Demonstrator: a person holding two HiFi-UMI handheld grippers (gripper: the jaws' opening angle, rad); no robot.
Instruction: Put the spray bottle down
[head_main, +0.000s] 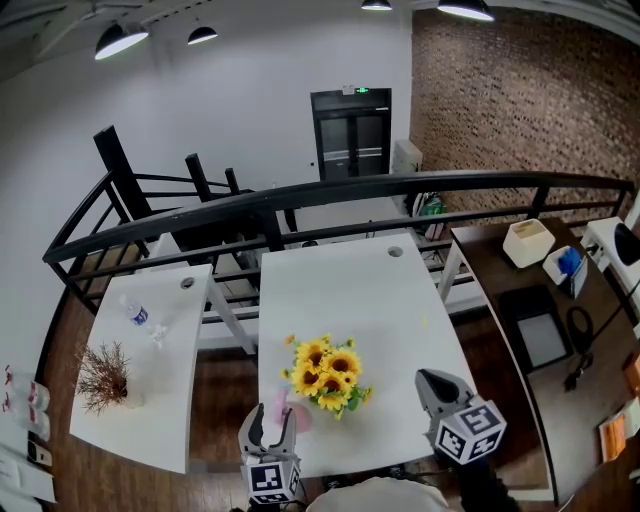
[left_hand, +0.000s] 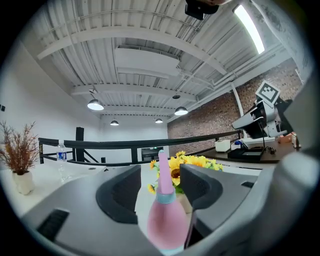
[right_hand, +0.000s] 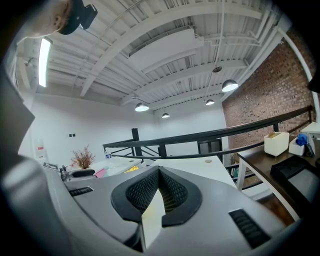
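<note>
While the left gripper (left_hand: 160, 172) holds its jaws wide apart, the pink spray bottle (left_hand: 165, 220) stands upright between them with its long nozzle pointing up. It is released rather than grasped: a clear gap shows at the left jaw, and the bottle sits closer to the right jaw. In the head view the bottle rests on the white desk (head_main: 350, 290) near its front edge, just beside a bunch of sunflowers (head_main: 328, 373), on their left. The right gripper (head_main: 432, 385) hovers over the front right part of the same desk, well apart from the bottle. Its own view shows the jaws clenched tip to tip with nothing between them. Left of this desk, across a strip of wooden floor, is a second white desk (head_main: 150, 430). It carries a clear water bottle (head_main: 139, 315) and a dried brown plant (head_main: 103, 378) in a pale pot. A black railing (head_main: 300, 195) curves behind both desks. To the right a dark desk (head_main: 500, 260) holds a white box (head_main: 528, 242), and a brick wall (head_main: 520, 90) rises beyond it.
</note>
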